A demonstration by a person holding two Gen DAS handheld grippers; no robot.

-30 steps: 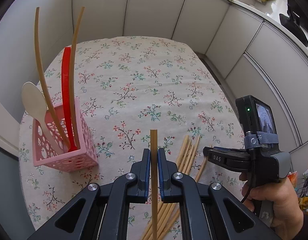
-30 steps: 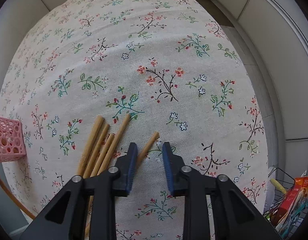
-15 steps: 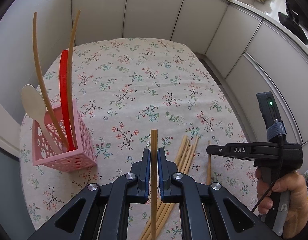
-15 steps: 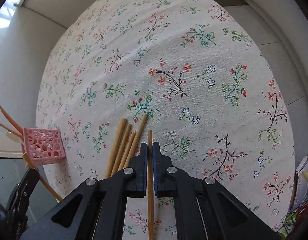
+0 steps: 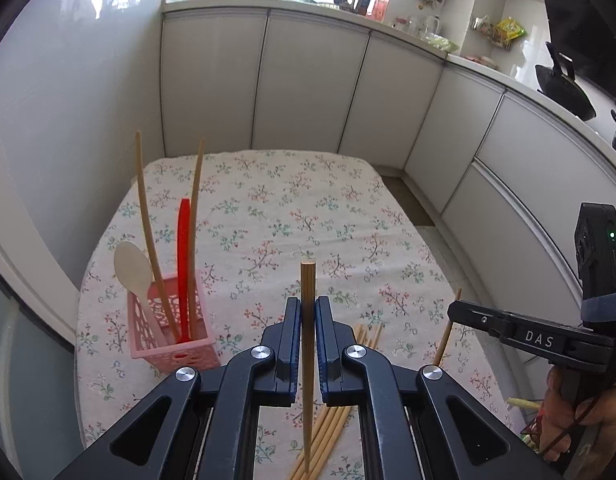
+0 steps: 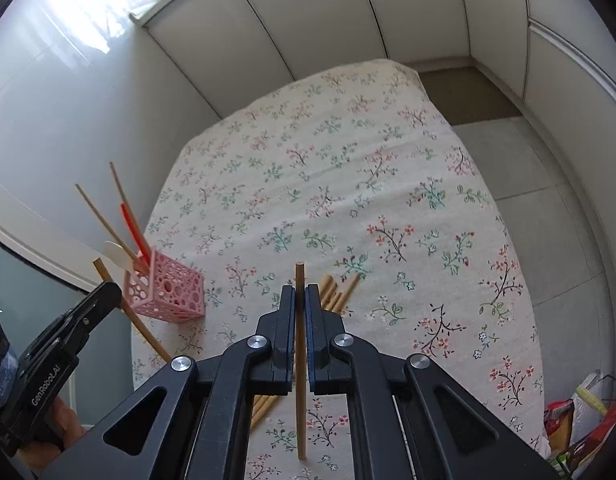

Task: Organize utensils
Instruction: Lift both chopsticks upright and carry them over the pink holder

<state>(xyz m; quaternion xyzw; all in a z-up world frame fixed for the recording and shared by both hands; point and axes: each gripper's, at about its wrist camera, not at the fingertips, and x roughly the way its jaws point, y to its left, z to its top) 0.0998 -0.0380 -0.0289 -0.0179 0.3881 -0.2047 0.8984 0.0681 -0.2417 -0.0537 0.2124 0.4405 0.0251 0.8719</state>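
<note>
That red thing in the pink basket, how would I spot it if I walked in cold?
Look at the table with the flowered cloth, then at the pink basket near its left edge. Several utensils stand upright in it: two long wooden chopsticks, a pale spoon and the red utensil. It is the only bright red one, flat and straight, standing between the chopsticks.

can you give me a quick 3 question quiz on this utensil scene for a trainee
1. True or false: the left gripper is shut on a wooden chopstick.
2. What does the right gripper hold? A) the red spoon B) a wooden chopstick C) nothing
3. Fill in: the white spoon stands in the pink ____.

Key: 1 true. 2 B, its own chopstick, lifted clear of the loose chopsticks on the floral tablecloth. 3 basket, which also holds a red spoon and two chopsticks.
</note>
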